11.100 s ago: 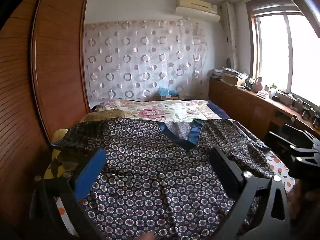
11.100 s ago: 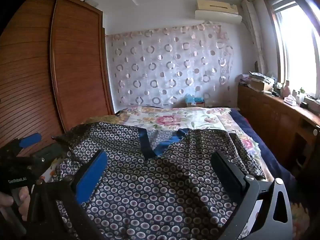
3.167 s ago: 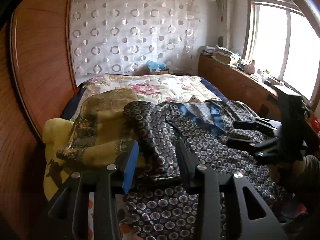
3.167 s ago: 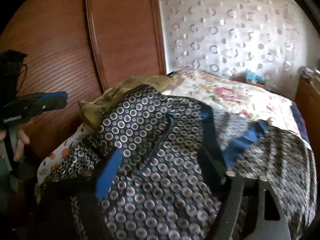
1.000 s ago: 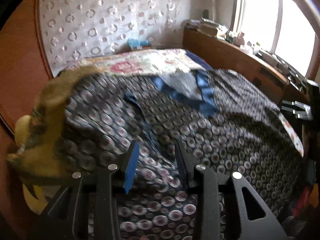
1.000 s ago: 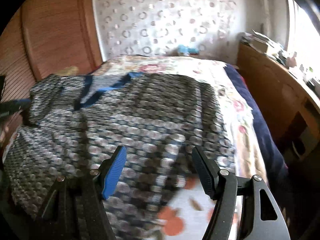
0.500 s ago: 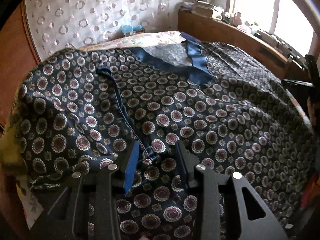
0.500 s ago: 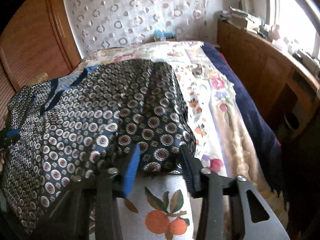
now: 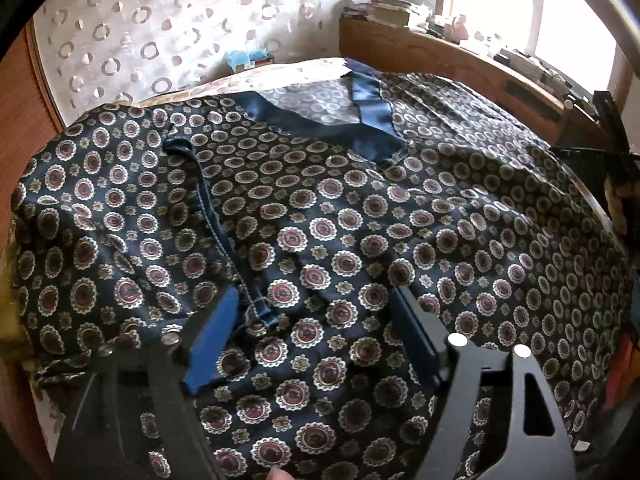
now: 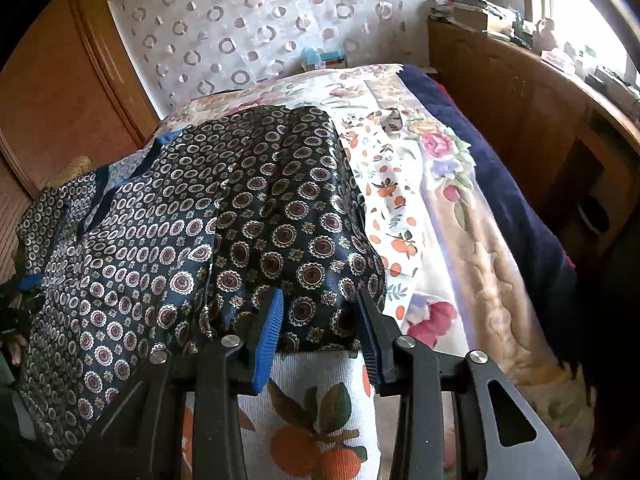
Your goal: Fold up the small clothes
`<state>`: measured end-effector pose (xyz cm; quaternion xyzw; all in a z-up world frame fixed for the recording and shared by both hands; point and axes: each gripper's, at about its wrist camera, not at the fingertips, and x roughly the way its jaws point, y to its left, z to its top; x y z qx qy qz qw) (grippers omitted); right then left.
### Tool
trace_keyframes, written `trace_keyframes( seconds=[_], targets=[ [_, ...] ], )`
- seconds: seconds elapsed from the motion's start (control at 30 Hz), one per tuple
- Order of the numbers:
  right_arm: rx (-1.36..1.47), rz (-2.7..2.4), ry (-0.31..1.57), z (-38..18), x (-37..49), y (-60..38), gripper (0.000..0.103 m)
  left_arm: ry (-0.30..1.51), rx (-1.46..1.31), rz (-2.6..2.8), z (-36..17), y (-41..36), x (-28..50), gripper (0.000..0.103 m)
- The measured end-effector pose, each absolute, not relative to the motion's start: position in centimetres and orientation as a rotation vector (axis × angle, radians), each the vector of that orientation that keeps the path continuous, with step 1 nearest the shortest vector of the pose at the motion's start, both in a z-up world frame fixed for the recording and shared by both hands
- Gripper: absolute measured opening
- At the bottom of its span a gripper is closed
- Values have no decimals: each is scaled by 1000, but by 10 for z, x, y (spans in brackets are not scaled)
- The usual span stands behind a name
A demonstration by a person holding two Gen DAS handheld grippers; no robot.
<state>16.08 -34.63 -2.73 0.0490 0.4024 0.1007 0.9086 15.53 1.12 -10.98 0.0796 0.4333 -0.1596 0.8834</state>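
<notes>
One dark patterned shirt (image 9: 360, 208) spread across a bed (image 10: 472, 216), blue collar (image 9: 340, 124) toward the far wall, front facing up. Left sleeve already laid over the chest, its stitched cuff (image 9: 256, 312) lying between the left gripper's (image 9: 316, 332) fingers. Left gripper spread wide just above the cloth, holding nothing. Right gripper (image 10: 320, 320) at the shirt's other side, its two pads drawn close around the sleeve edge (image 10: 316, 320) at the border of the fabric; cloth sits between the pads, but full contact on both sides not clear, so a firm pinch likely yet not certain. Beneath the shirt, a floral sheet (image 10: 400, 184) with an orange-fruit print, and a navy blanket (image 10: 504, 200) along the bed's far side.

Likely risk: silky fabric slipping out of a shallow pinch on the right, dropping the sleeve partway through its fold. Also possible: dragging the whole shirt sideways if lifted too low, or undoing the finished left fold. Catching the sheet along with the sleeve equally plausible, given how closely they lie together.
</notes>
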Motion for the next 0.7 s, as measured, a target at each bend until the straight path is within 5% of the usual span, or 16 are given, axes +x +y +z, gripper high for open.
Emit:
trace_keyframes(
  seconds=[0.13,0.23,0.7],
  targets=[
    [37,180,818,-30,163,-345,26,903,167,-328,-110,10,156,82],
    [-26,145,811,-29,163,-339,8,903,168,-325,-109,10,156,82],
    [-149,285,657,8,138,-263,3,907,164,-312,-111,10,157,86]
  ],
)
